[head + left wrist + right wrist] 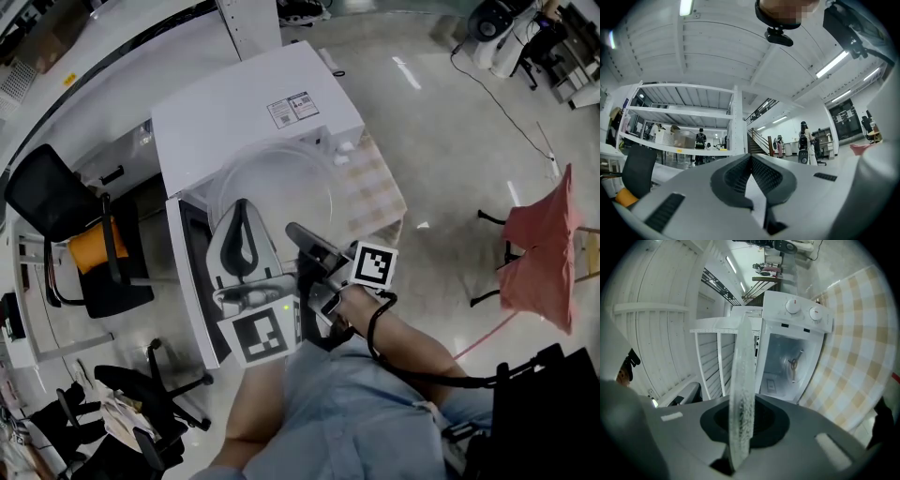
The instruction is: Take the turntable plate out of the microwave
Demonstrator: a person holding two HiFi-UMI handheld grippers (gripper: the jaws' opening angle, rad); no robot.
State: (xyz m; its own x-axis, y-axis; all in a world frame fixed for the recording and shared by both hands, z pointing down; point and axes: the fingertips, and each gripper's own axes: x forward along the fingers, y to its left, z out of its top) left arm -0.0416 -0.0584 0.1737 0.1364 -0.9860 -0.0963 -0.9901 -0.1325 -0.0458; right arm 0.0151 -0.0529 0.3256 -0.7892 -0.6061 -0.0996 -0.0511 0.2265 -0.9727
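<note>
Glass turntable plate (742, 380) hangs outside the microwave (253, 103), before its open cavity, rim pinched in the narrow jaws of the right hand-held gripper (743, 423). Left hand-held gripper (751, 161) is closed on nothing. Probably heavy, rigid, slick, breakable: grip deep on the rim, keep it level.

Head view looks down on the microwave (253, 103); right gripper view faces it.

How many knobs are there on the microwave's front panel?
2. The right gripper view shows both side by side on the control panel of the microwave: one knob on the left, the other just right of it. None seems hidden.
</note>
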